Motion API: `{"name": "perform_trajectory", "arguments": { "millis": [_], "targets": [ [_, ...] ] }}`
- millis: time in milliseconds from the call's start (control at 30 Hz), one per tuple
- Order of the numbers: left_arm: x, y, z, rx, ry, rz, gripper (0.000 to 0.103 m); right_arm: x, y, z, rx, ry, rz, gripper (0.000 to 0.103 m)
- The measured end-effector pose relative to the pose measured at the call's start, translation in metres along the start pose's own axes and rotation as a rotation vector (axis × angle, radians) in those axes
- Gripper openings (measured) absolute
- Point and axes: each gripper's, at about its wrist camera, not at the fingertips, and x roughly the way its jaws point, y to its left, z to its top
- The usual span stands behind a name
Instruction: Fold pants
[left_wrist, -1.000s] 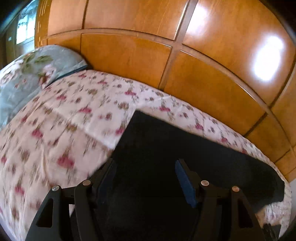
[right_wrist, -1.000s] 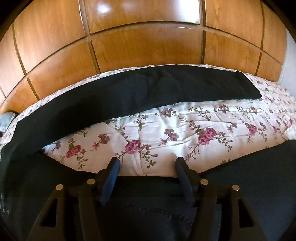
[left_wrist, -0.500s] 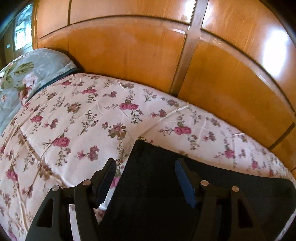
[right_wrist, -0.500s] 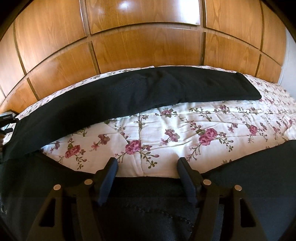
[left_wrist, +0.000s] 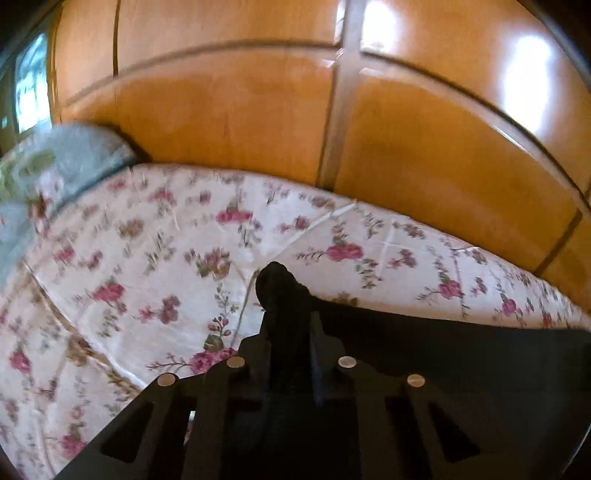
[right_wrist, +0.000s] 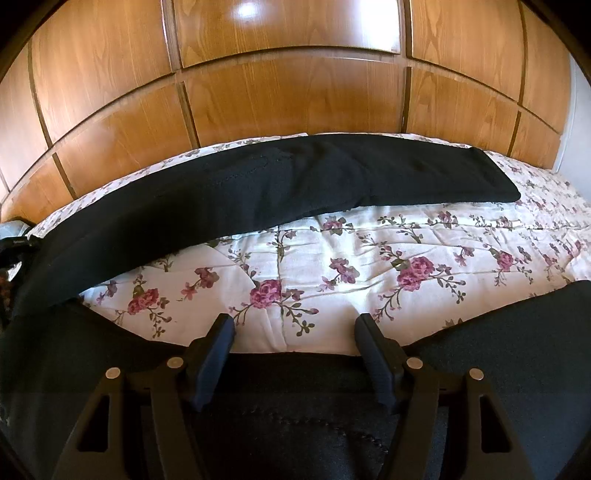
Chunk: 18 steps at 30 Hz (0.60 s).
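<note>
My left hand-held gripper (left_wrist: 290, 328) clenched on corner of black pants (left_wrist: 461, 354), pinched fabric bunched into nub poking past fingertips. Rest of that cloth trails right over floral bedspread (left_wrist: 147, 258). My right hand-held gripper (right_wrist: 295, 332) spread wide, grasping nothing; fingers (right_wrist: 218, 343) sit over near edge of pants, contact unclear. One pant leg (right_wrist: 295, 184) lies stretched flat along far side of bed, beside wooden wardrobe (right_wrist: 295, 96). Blue pillow (left_wrist: 62, 158) at far left.
</note>
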Motion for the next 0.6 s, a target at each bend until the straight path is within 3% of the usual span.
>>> {"name": "perform_trajectory", "arguments": {
  "millis": [100,300,433,600],
  "targets": [
    [-0.027,-0.003,-0.003,-0.005,-0.057,-0.017,0.014,0.000,0.000,0.000,0.003,0.000,0.004,0.069],
    [-0.088,0.009,-0.027,-0.106,-0.109,-0.147,0.014,0.000,-0.001,0.000,0.004,-0.001,0.007,0.069],
    [-0.128,0.016,-0.063,-0.154,-0.139,-0.225,0.014,0.000,0.000,0.000,0.004,-0.001,0.006,0.069],
    [-0.162,0.028,-0.125,-0.237,-0.153,-0.269,0.014,0.000,0.000,0.000,0.003,0.003,0.002,0.069]
  ]
}}
